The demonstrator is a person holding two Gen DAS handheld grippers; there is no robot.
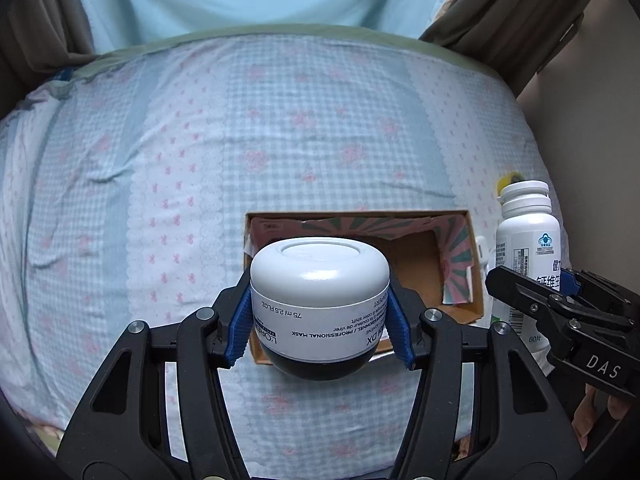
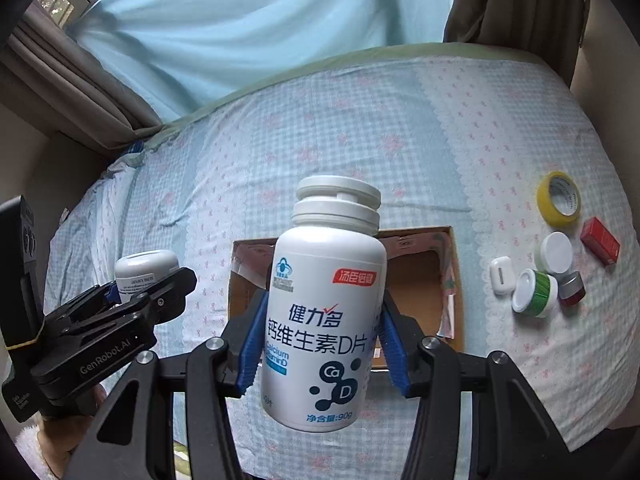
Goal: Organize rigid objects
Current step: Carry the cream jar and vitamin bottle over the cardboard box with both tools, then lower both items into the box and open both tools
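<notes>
My left gripper is shut on a white round jar with a dark base, held upside down above the near left part of an open cardboard box on the bed. My right gripper is shut on a tall white tablet bottle with a white cap, held upright over the same cardboard box. The left wrist view shows the tablet bottle and right gripper at its right edge. In the right wrist view the jar and left gripper appear at the left.
On the checked bedsheet right of the box lie a yellow tape roll, a red box, a white lid, a green-banded jar, a small red jar and a white earbud case. Curtains hang behind the bed.
</notes>
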